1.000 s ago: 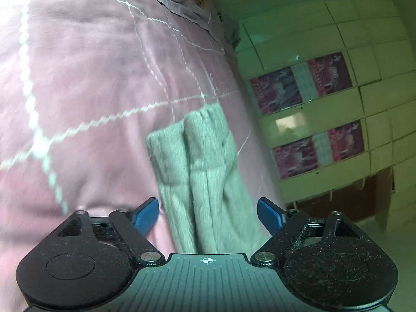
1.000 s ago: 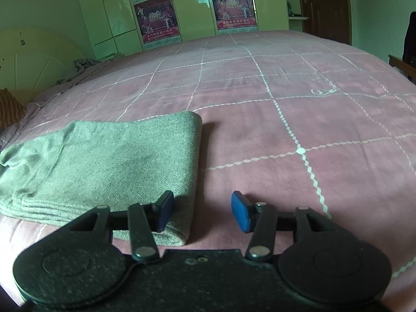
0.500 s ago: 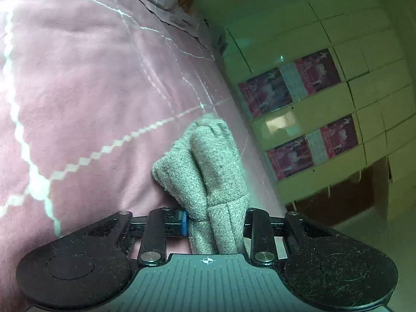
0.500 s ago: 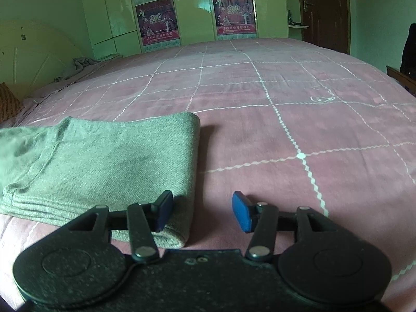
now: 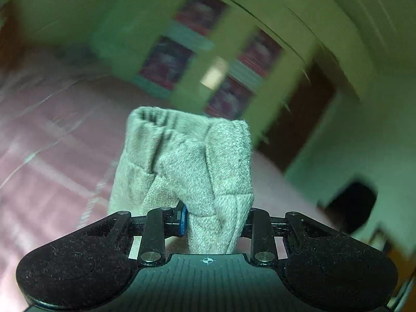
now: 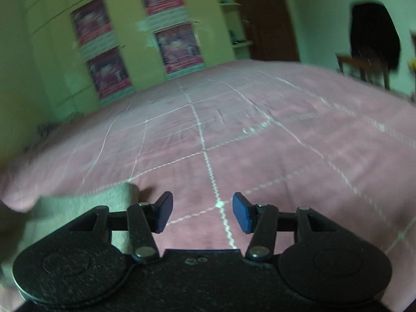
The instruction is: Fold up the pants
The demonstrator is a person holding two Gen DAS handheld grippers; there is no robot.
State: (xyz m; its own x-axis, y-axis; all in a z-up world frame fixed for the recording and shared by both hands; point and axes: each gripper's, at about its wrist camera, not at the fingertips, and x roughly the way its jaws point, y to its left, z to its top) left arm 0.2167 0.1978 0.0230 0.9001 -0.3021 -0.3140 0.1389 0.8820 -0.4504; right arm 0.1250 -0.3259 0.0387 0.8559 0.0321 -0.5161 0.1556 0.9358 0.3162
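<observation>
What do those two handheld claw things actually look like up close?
Both are matte black, dusty plastic. The left gripper and right gripper each have two round lobes, flat link bars with silver rivets, and blue pads. The left body is ribbed with a small white crosshair mark. No cables show.

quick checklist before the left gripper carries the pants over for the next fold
1. Left gripper shut on the grey pants: ok.
2. All layers caught in the bite: cannot tell, the bunched cloth hides them.
3. Right gripper open and holding nothing: ok.
4. Rest of the pants lying flat on the pink bedspread: cannot tell, only a blurred corner shows.
5. Bedspread ahead of the right gripper free of objects: ok.
</observation>
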